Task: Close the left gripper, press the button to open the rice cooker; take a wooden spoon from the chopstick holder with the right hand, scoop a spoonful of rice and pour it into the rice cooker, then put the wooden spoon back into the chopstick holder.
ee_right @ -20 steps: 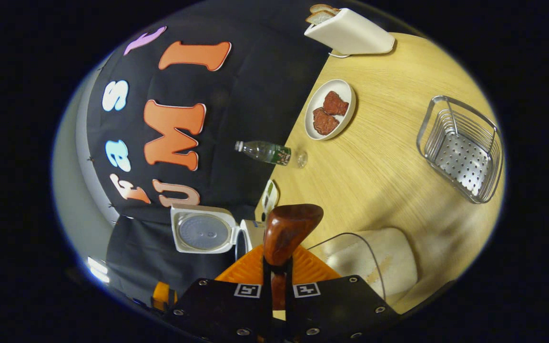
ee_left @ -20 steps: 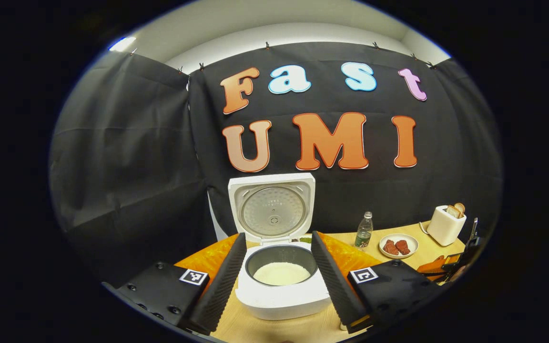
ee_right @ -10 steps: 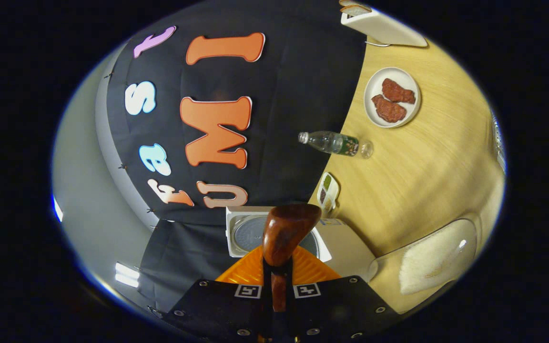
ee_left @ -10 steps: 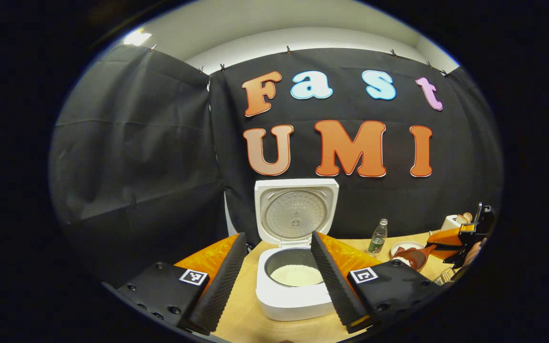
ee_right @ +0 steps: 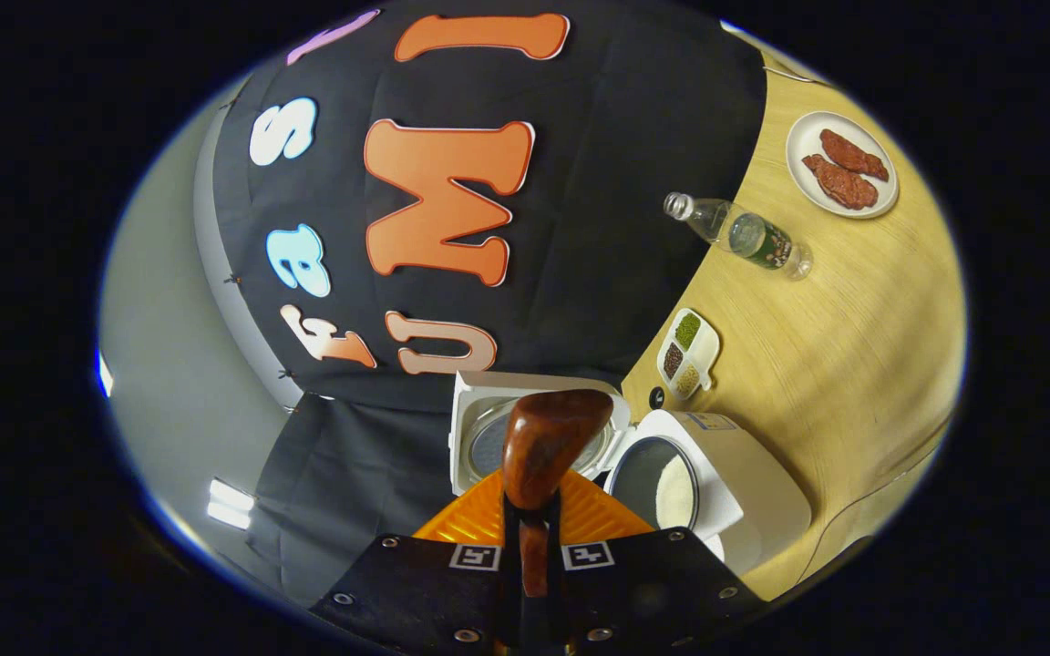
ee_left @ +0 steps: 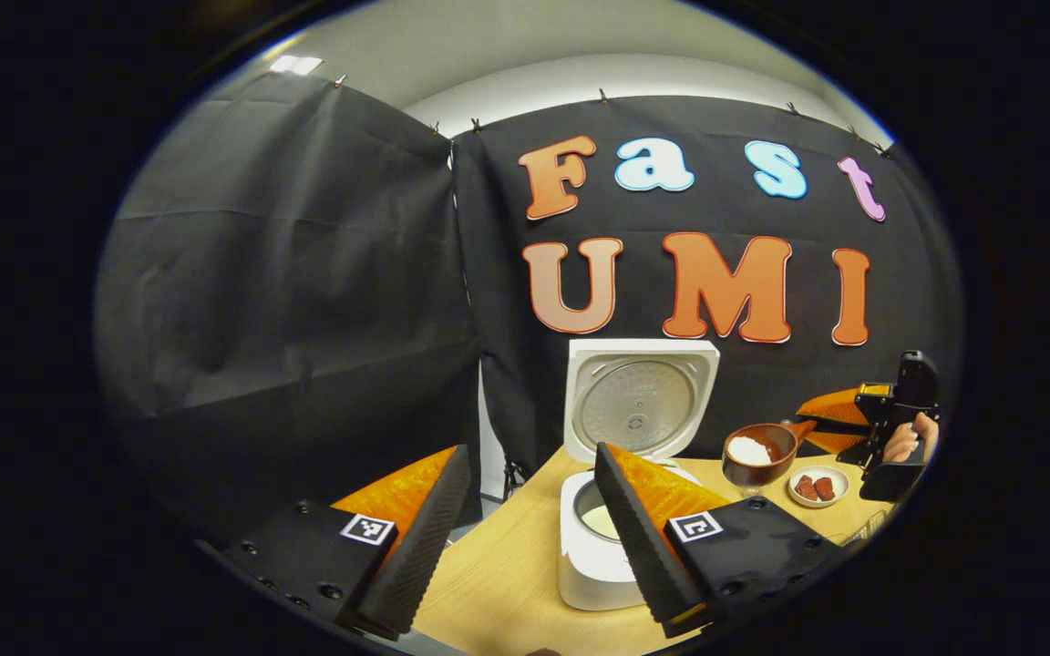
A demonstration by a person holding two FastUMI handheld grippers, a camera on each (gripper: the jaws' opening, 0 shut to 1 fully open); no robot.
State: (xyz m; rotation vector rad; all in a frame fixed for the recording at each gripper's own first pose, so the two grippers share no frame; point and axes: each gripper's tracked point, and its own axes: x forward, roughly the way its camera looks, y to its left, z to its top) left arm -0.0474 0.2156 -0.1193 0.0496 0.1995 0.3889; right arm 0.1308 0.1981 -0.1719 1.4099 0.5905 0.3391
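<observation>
Gripping one spoon [ee_right: 545, 446] of rice, the right claw [ee_right: 532, 547] hangs beside one open cooker [ee_left: 600, 538]. Left claw [ee_left: 525, 533] gapes apart. Two meat pieces [ee_right: 842, 169] share one plate [ee_right: 803, 137].

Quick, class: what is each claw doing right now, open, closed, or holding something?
Left claw: open, holding nothing.
Right claw: closed on the wooden spoon, whose bowl carries rice beside the open rice cooker.

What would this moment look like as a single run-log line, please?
rice cooker: lid open | right gripper: shut on wooden spoon, rice in bowl, beside cooker lid | left gripper: open, holding nothing
</observation>
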